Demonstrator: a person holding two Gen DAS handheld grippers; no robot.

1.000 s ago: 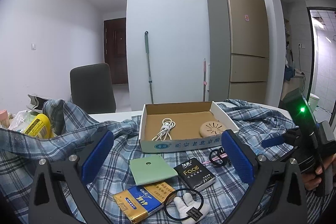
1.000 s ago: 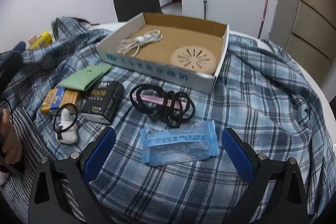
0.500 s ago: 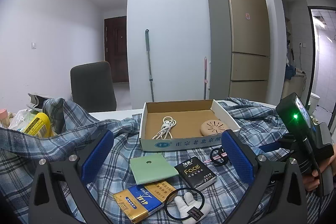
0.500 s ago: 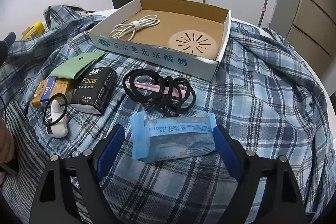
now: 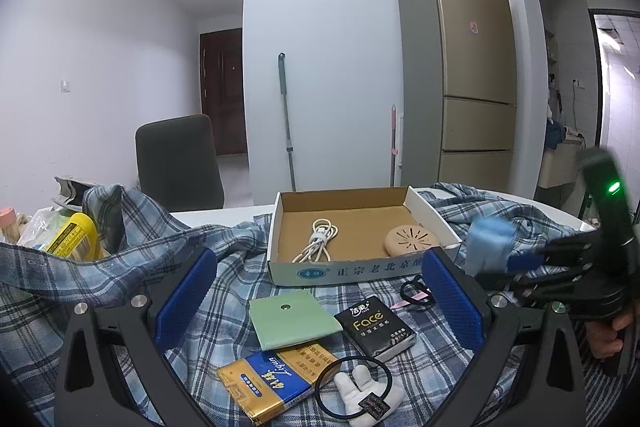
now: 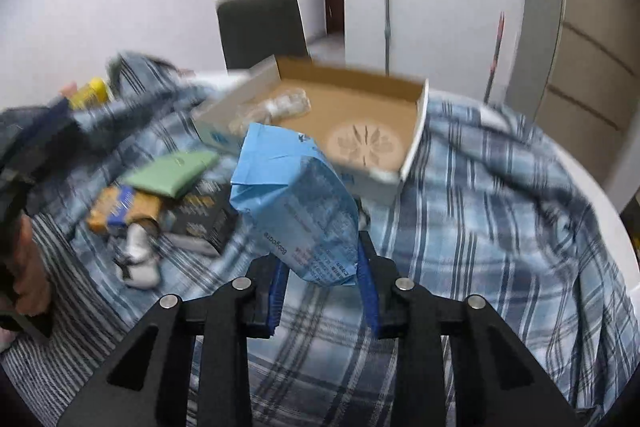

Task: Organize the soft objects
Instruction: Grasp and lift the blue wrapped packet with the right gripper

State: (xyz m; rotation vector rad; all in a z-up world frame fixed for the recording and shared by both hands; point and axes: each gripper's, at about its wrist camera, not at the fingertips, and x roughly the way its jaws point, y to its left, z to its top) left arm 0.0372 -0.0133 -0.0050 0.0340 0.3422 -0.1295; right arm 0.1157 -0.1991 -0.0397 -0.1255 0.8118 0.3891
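Transfer step: right gripper [image 6: 322, 287], jaws closing, clamped on blue soft pack [image 6: 296, 203] lifted off the cloth; left gripper [image 5: 320, 291] apart, empty; next, likely carry ahead over cardboard tray [image 6: 416, 131], release.

White round table [image 5: 224, 215], mostly covered by a blue checked shirt [image 5: 120, 287]. On the shirt: cardboard box [image 5: 352, 269], green pouch [image 5: 294, 319], black tissue pack [image 5: 374, 325], yellow-blue pack [image 5: 272, 383], hair ties [image 5: 416, 293].
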